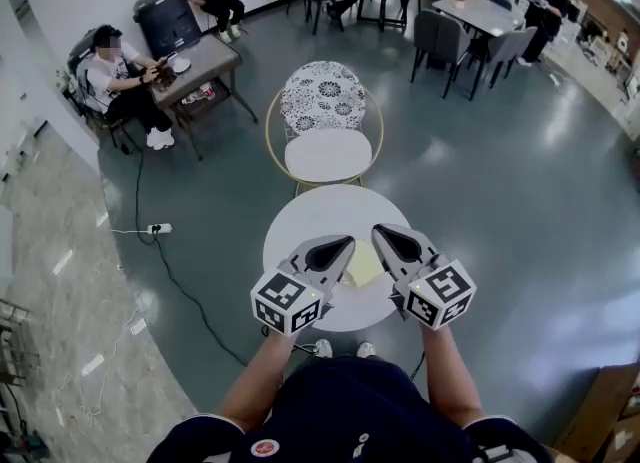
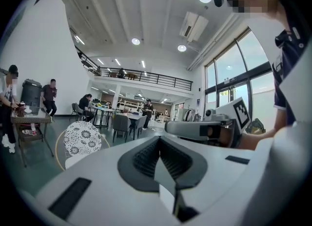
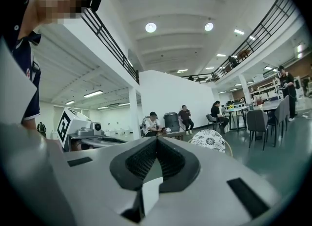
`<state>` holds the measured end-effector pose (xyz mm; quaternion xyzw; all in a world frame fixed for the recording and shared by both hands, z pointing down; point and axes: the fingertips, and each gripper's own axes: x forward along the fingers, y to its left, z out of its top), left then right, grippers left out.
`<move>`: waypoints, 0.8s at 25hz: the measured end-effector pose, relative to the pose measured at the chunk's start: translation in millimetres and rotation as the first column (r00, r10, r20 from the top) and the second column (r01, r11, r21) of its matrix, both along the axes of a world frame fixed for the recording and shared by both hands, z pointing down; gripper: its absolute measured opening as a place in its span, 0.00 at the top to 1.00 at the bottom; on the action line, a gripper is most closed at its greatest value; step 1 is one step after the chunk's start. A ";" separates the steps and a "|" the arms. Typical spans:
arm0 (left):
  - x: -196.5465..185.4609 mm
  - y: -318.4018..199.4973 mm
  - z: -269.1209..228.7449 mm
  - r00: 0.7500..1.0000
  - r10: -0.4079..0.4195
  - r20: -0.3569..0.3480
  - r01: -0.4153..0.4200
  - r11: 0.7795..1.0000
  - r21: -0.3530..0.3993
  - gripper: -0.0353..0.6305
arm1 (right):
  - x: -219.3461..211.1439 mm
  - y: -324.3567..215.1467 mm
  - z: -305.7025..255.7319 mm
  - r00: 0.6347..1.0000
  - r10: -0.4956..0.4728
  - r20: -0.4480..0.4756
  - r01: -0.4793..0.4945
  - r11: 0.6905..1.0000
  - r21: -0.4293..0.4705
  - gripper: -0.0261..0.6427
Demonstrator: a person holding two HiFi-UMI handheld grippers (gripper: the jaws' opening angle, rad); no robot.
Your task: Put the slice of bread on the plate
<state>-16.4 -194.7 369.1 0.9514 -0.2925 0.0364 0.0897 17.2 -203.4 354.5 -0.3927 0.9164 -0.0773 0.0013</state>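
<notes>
A small round white table (image 1: 320, 216) stands below me. On it lies a flat pale yellow piece (image 1: 363, 267), apparently the slice of bread, partly hidden between the two grippers. I see no plate. My left gripper (image 1: 341, 244) and right gripper (image 1: 384, 234) are held side by side above the table's near half, both pointing away from me. Each is shut with nothing between its jaws. The left gripper view shows its own shut jaws (image 2: 159, 139) pointing level into the room, with the right gripper (image 2: 197, 128) beside them. The right gripper view shows its shut jaws (image 3: 157, 139) likewise.
A chair (image 1: 326, 121) with a flower-patterned back stands just beyond the table. People sit at a dark table (image 1: 195, 66) at the far left and at tables (image 1: 480, 13) further back. A power strip (image 1: 158, 228) and cable lie on the floor. A cardboard box (image 1: 610, 411) stands at the lower right.
</notes>
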 end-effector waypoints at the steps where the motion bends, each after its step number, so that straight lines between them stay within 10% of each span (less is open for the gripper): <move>1: -0.1 0.6 -1.0 1.000 0.000 -0.001 0.000 1.000 0.002 0.94 | -0.2 0.8 -1.4 1.000 -0.001 0.000 0.001 1.000 0.004 0.95; 20: -0.6 11.9 -7.4 1.000 0.002 0.015 -0.002 1.000 0.014 0.94 | -0.2 9.5 -10.2 1.000 -0.003 0.007 0.003 1.000 0.012 0.95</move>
